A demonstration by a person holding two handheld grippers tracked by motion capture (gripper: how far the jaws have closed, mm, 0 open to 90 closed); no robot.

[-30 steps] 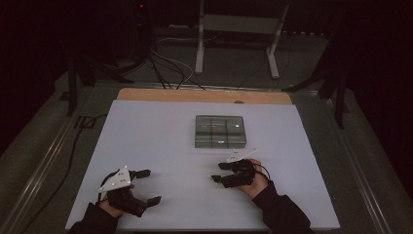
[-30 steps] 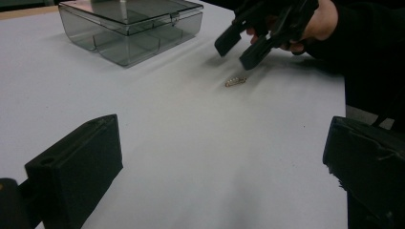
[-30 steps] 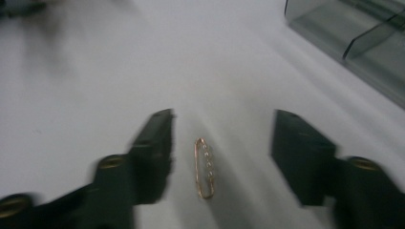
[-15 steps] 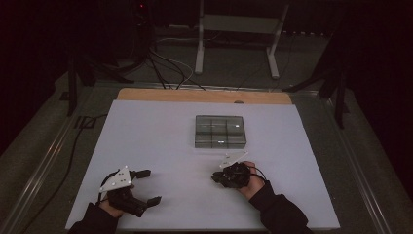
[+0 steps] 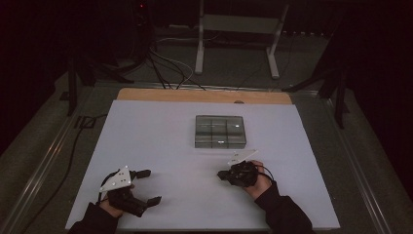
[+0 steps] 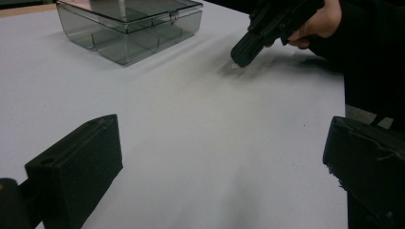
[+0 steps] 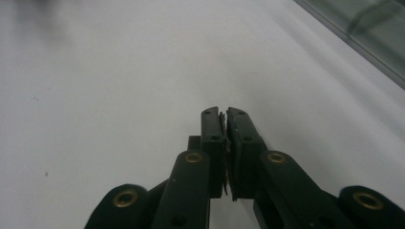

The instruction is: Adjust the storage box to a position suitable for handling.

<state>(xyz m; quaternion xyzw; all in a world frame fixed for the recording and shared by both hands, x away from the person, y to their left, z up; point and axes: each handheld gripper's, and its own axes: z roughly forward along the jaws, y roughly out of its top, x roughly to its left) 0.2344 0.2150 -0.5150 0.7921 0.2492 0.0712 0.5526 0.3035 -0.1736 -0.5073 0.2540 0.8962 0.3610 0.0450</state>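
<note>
right hand-held gripper now tilted tableward (jaws together), near clear box

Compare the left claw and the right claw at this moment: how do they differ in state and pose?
The left claw stands wide open, while the right claw is shut with nothing visible between its jaws. The left points right across the table; the right points left, lying nearer the clear compartment box. Both are hand-held low over the white surface.
</note>
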